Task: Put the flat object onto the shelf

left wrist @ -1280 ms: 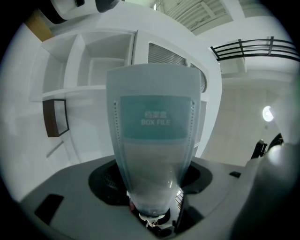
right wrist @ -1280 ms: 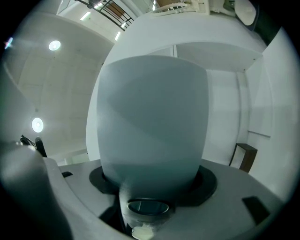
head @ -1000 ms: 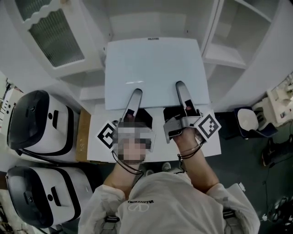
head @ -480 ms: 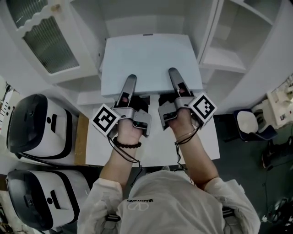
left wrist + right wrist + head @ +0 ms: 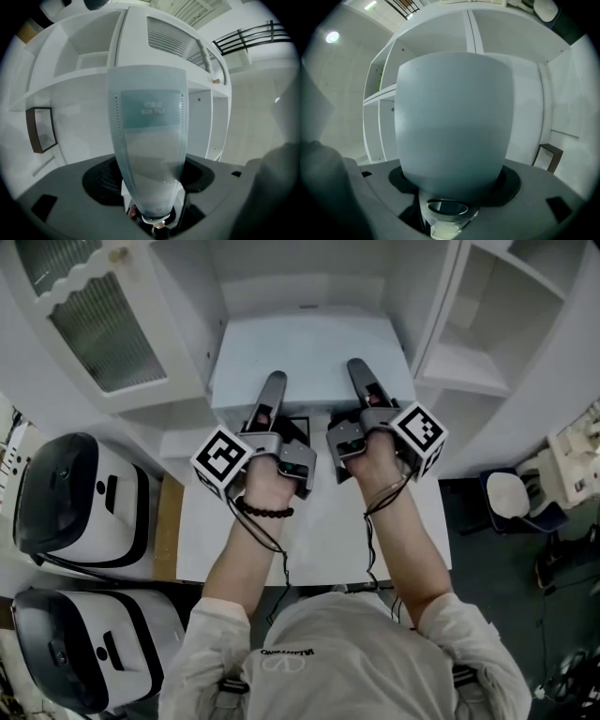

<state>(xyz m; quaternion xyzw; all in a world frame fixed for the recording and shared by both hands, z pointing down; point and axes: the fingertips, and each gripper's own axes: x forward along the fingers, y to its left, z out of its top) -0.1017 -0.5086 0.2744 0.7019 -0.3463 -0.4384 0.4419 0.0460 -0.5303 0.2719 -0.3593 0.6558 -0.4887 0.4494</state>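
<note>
White file (image 5: 309, 348) hides lower jaws; right gripper (image 5: 359, 373) pinches it; left gripper (image 5: 274, 383) too, jaws just widening.

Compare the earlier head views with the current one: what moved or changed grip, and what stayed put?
The left gripper and right gripper pushed the box file forward, deeper into the shelf, so less of it sticks out. The left jaws have just been opening slightly, with the file still between them; neither gripper has let go. The two black-and-white cases at left stayed put.
</note>
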